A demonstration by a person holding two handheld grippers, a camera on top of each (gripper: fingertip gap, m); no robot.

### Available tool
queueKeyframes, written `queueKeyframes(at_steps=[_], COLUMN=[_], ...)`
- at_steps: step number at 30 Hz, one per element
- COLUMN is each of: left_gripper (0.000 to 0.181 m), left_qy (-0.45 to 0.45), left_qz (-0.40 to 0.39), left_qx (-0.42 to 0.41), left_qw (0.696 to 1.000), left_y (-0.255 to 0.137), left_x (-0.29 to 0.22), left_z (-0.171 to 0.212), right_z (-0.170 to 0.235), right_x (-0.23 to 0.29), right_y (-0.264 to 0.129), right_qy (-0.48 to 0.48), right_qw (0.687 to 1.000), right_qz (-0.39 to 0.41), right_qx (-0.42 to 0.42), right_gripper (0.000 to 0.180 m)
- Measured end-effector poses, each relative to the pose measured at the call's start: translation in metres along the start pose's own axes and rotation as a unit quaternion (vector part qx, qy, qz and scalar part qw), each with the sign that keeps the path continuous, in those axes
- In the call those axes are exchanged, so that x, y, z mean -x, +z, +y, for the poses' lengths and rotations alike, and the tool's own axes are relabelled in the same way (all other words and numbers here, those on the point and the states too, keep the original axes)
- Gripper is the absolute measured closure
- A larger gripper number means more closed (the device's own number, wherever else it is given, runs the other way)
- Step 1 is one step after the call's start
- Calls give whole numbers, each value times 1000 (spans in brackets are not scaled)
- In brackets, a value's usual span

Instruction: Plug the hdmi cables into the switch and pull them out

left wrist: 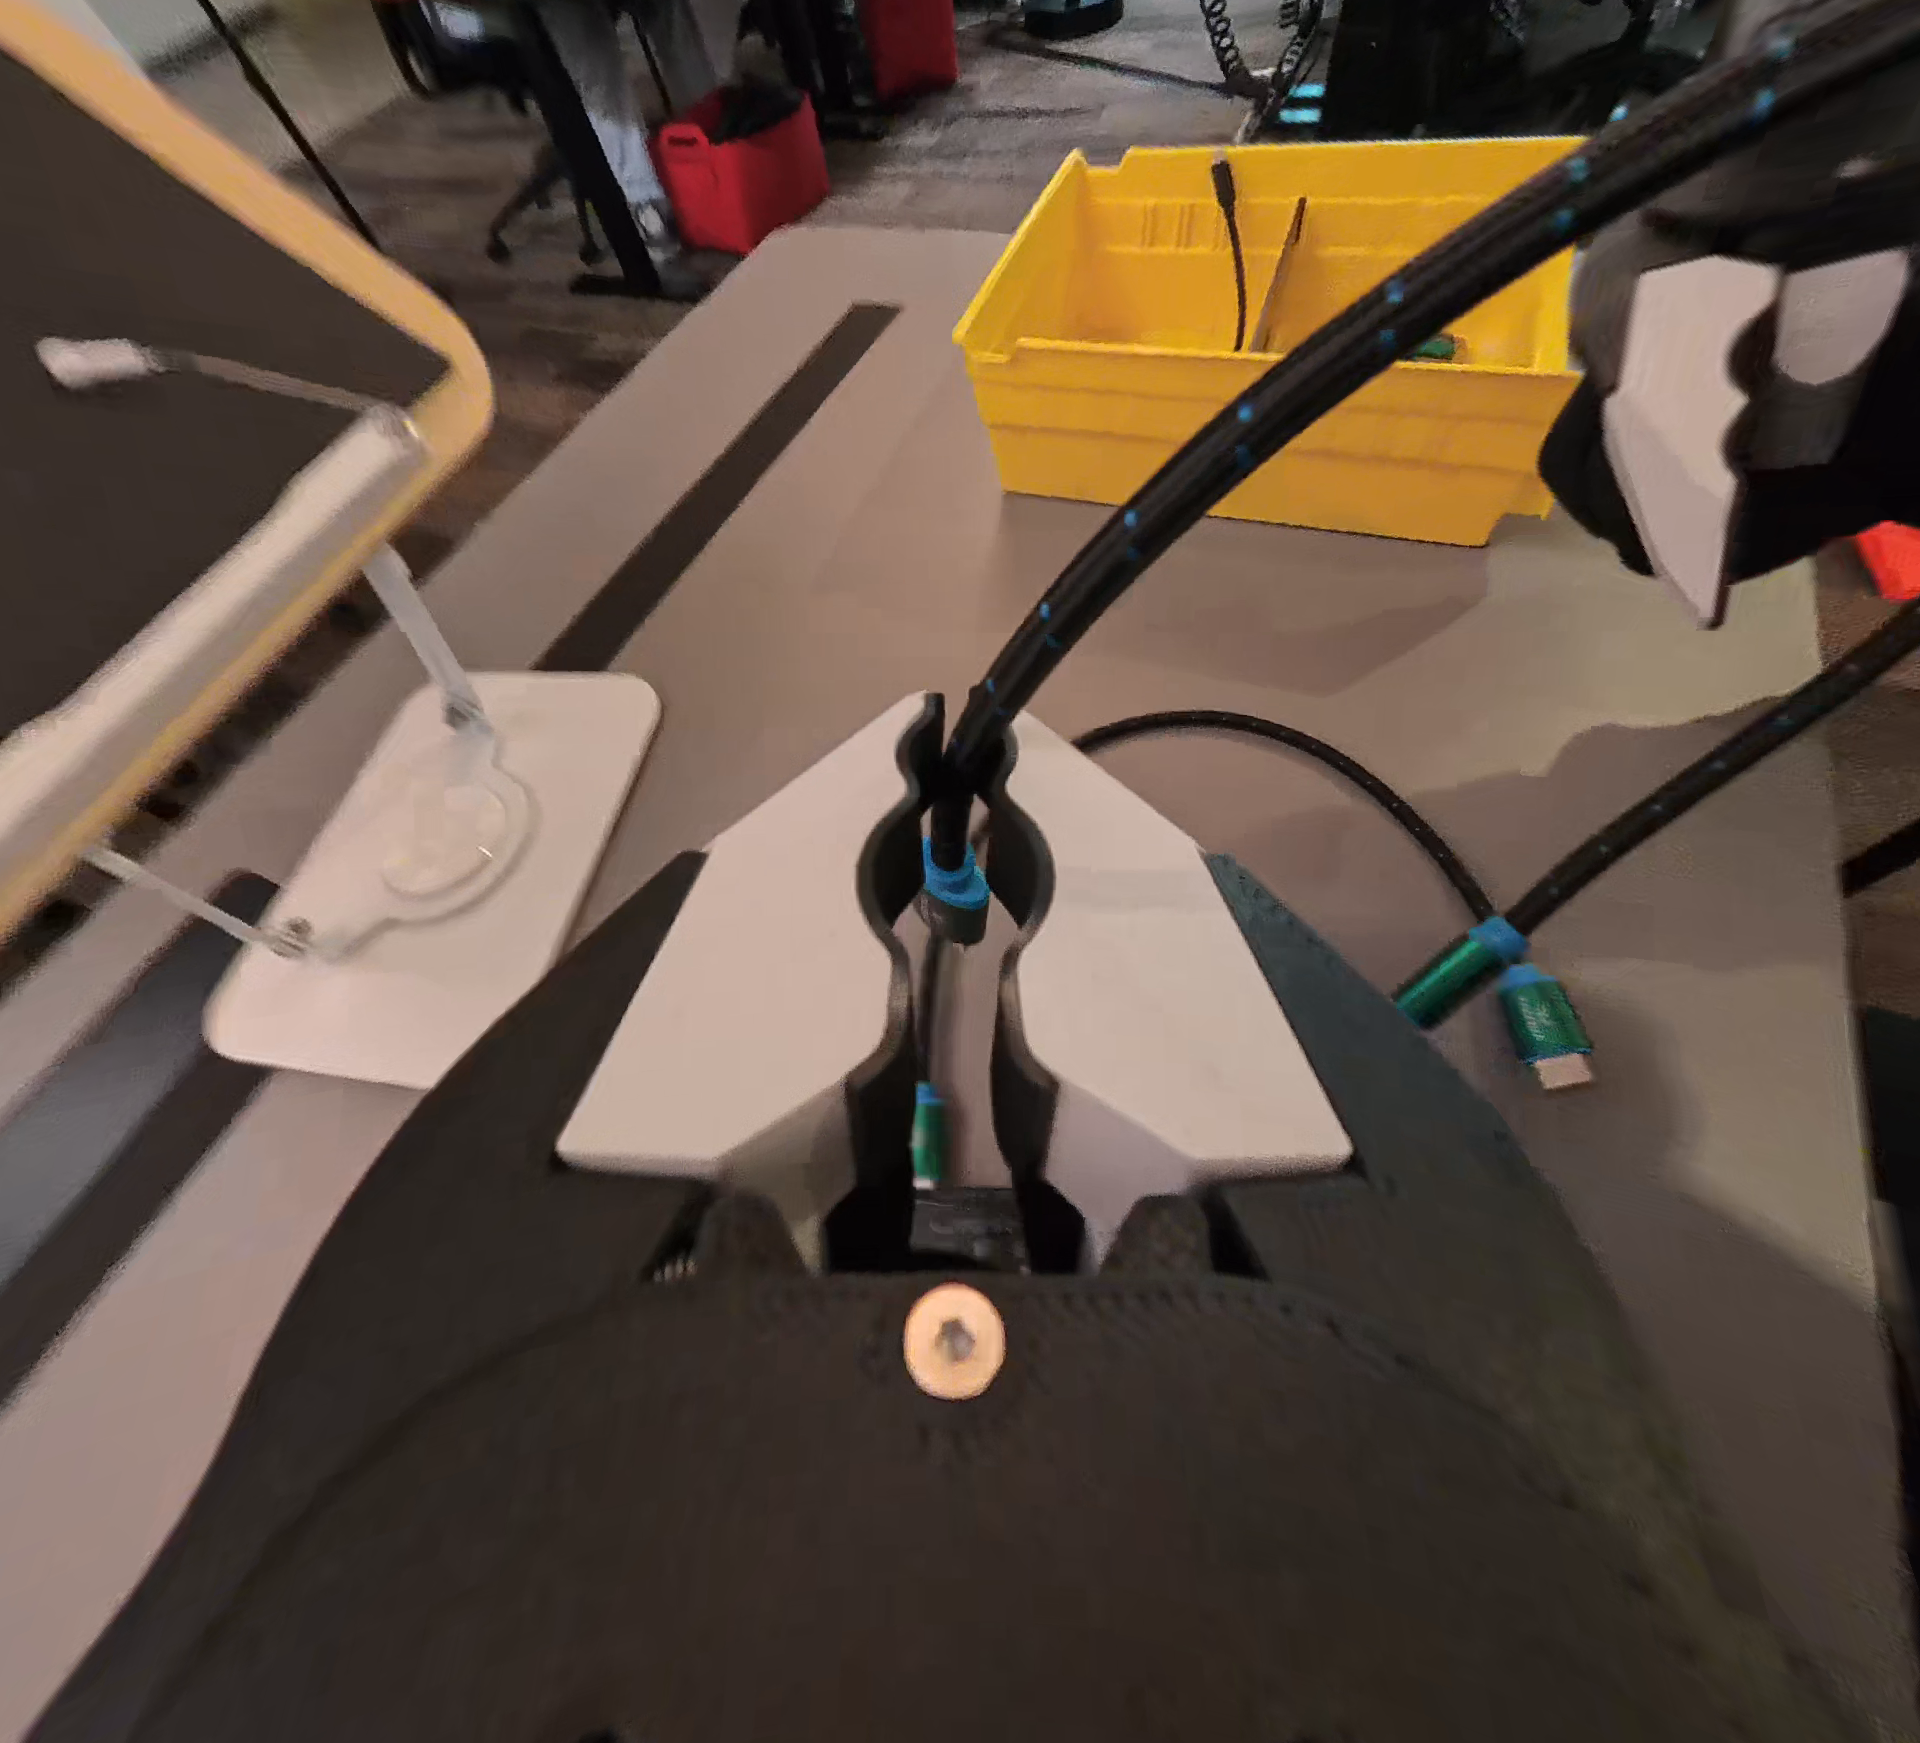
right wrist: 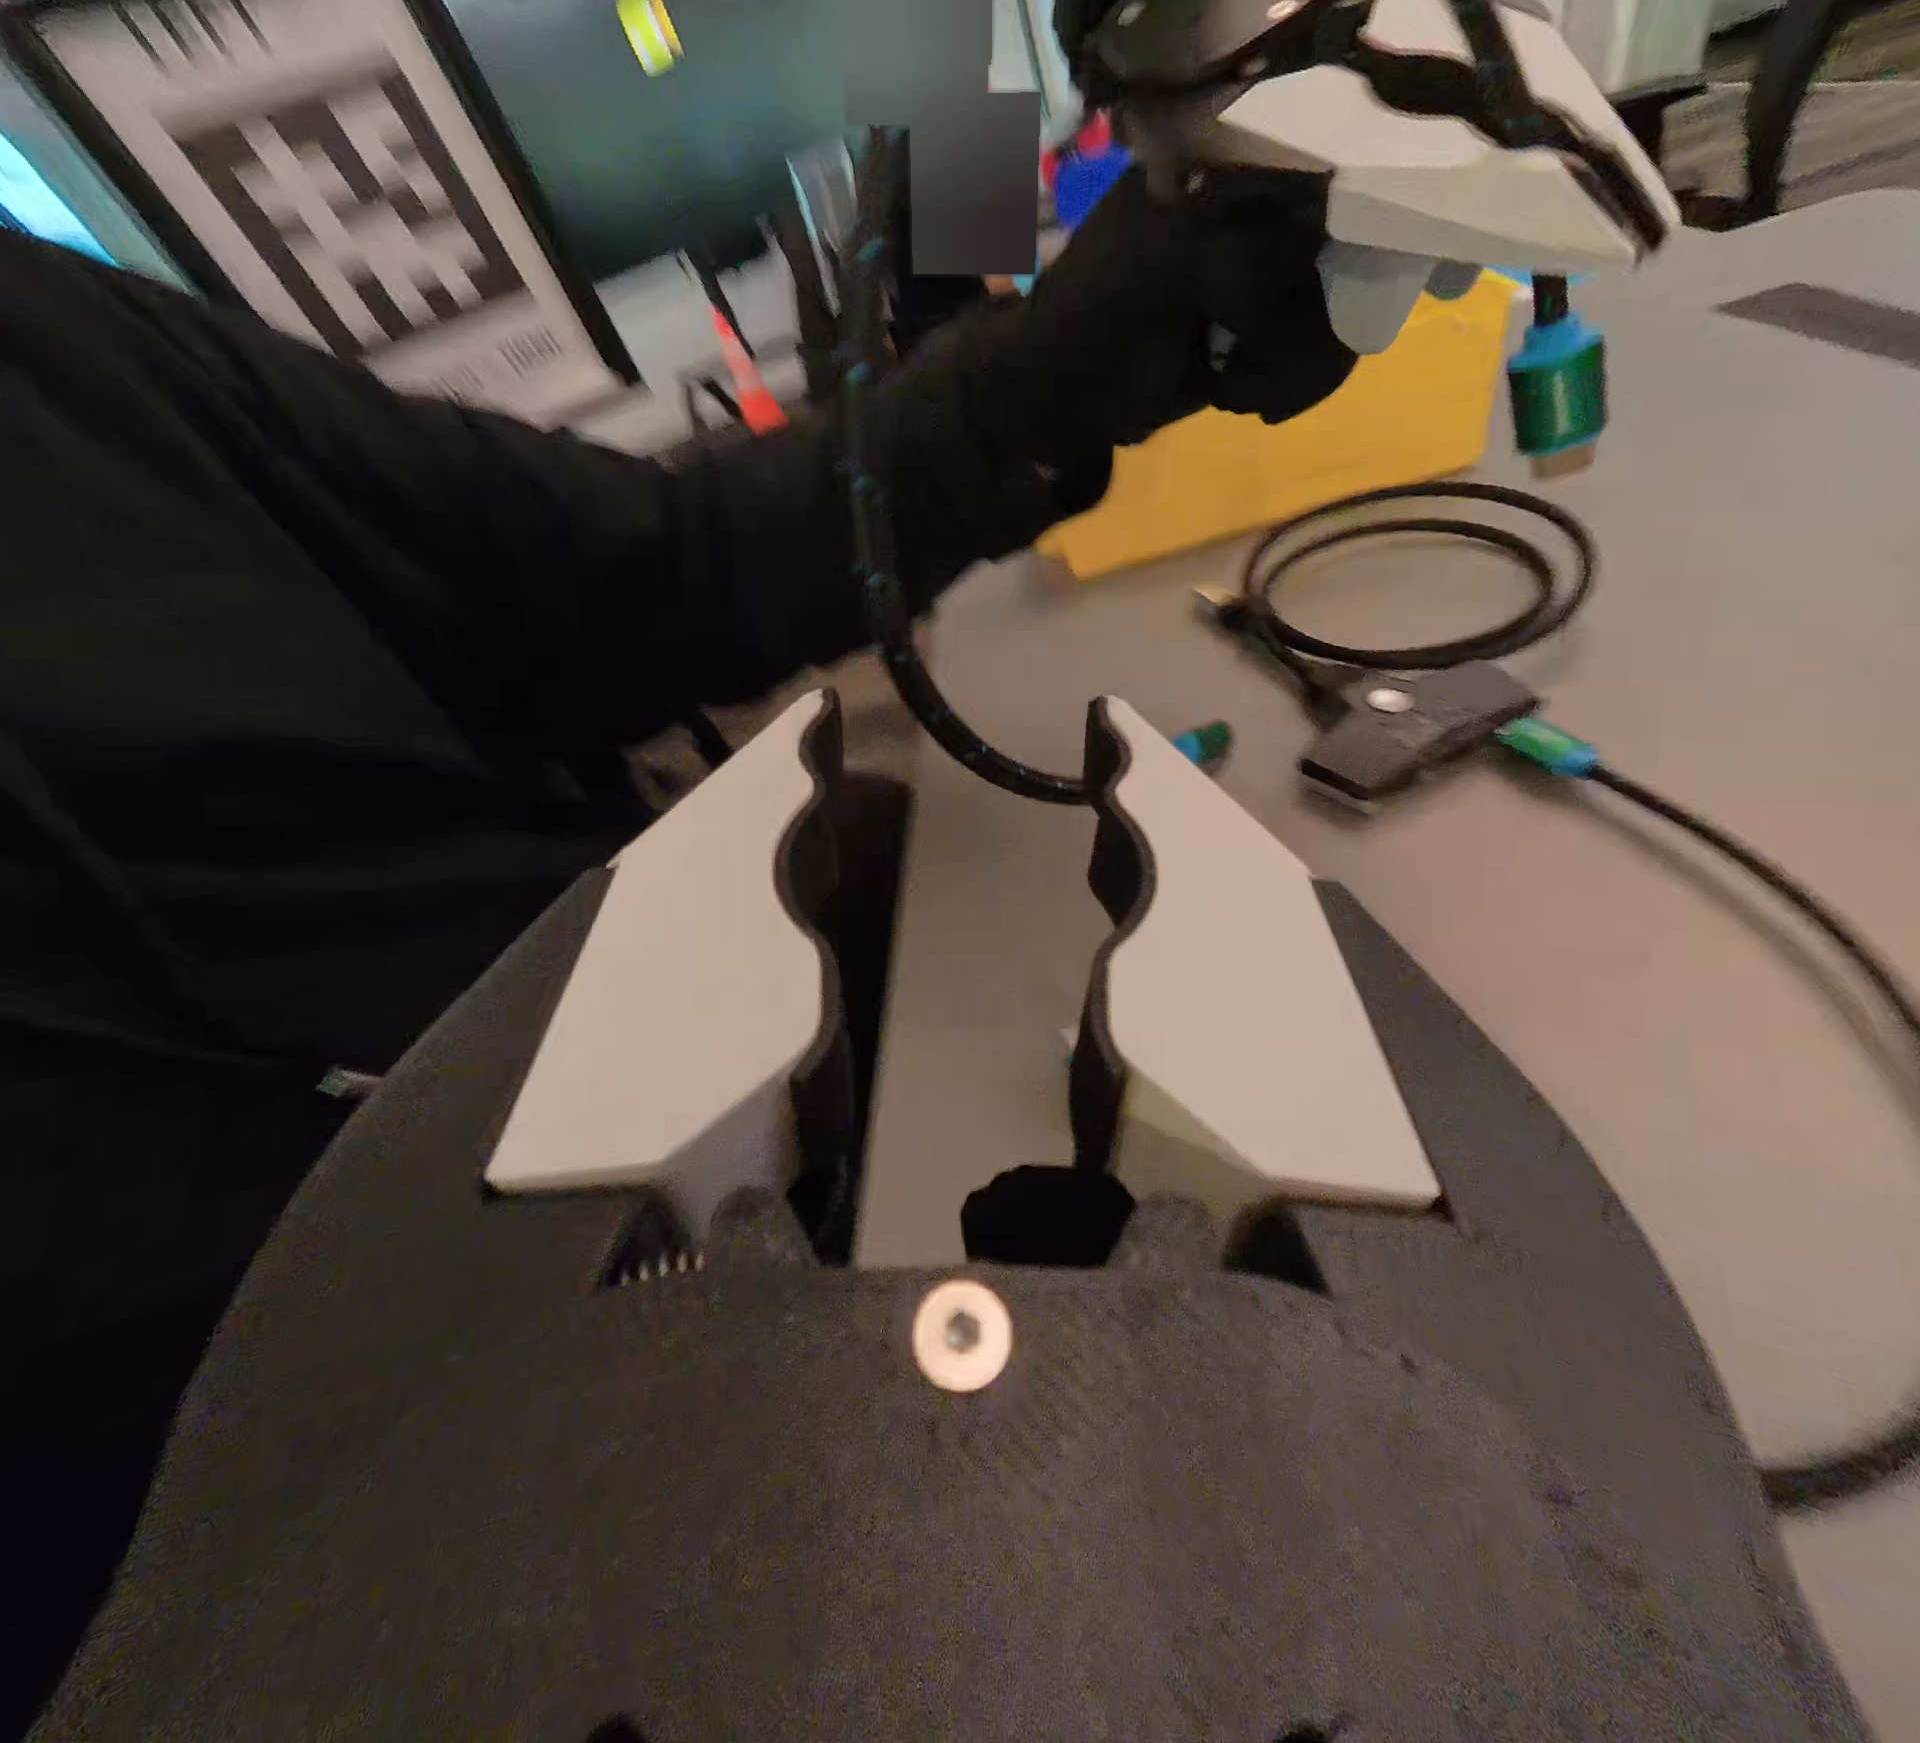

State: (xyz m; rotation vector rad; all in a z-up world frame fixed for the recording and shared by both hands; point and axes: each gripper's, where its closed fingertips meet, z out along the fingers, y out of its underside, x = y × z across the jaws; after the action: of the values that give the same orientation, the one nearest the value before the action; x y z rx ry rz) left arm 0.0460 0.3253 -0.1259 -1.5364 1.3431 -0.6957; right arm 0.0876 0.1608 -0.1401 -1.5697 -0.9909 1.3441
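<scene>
Left gripper (left wrist: 951,758) is clamped on a braided black cable (left wrist: 1195,457) just behind its green plug (right wrist: 1555,389), which hangs above the table (left wrist: 831,571); right gripper (right wrist: 961,737) is wide apart, holding nothing. The switch (right wrist: 1413,737) lies flat on the table well in from the edges, one green plug (right wrist: 1548,746) already in. Cable looks stiff and springy, plug rigid, so better gripped on the plug body, and the light switch will likely slide unless pinned.

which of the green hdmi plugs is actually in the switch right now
The plug on the far right side of the switch. The left gripper holds another dangling in the air; a third lies loose on the table.
</scene>
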Motion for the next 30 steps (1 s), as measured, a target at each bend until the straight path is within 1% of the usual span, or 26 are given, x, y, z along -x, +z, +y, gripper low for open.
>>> queueKeyframes(at_steps=[2,3,4,6,8,11,14,15,16,18,20,24,28,30], left_gripper=[178,179,179,179,179,179,179,179,179,178,179,179,179,179], left_qy=[51,78,107,162,201,225,228,225,224,228,234,267,302,316], left_qz=[-13,-18,-37,-51,-58,-63,-73,-74,-77,-87,-91,-96,-92,-92], left_qx=[-6,-12,-13,-3,-7,-8,-5,-6,-7,-18,-26,-17,-5,1], left_qw=[999,997,993,986,978,972,971,972,972,969,968,959,949,944], left_y=[-5,-8,-12,-17,-22,-27,-33,-36,-39,-47,-51,-49,-42,-39], left_x=[-4,-6,-5,-10,-14,-14,-4,-2,1,4,3,-5,-19,-25], left_z=[-13,-20,-27,-36,-46,-52,-50,-50,-50,-56,-62,-65,-66,-66], right_z=[-3,1,6,12,19,13,12,11,11,3,10,21,27,28], right_x=[-8,-13,-20,-33,-37,-31,-32,-36,-48,-64,-69,-47,-34,-25], right_y=[-6,-8,-10,-11,-2,2,-3,-6,-11,-22,-15,25,57,65], right_qy=[77,109,134,185,208,227,226,226,230,251,260,254,269,273], right_qw=[995,991,988,978,974,965,963,962,960,946,947,960,955,951], right_qz=[-20,-23,-17,-8,-11,-56,-69,-63,-37,-26,-22,-59,-107,-135], right_qx=[-58,-71,-77,-97,-93,-117,-133,-143,-158,-204,-187,-99,-62,-48], right_gripper=[138,134,131,134,130,129,126,127,129,135,133,124,120,122])
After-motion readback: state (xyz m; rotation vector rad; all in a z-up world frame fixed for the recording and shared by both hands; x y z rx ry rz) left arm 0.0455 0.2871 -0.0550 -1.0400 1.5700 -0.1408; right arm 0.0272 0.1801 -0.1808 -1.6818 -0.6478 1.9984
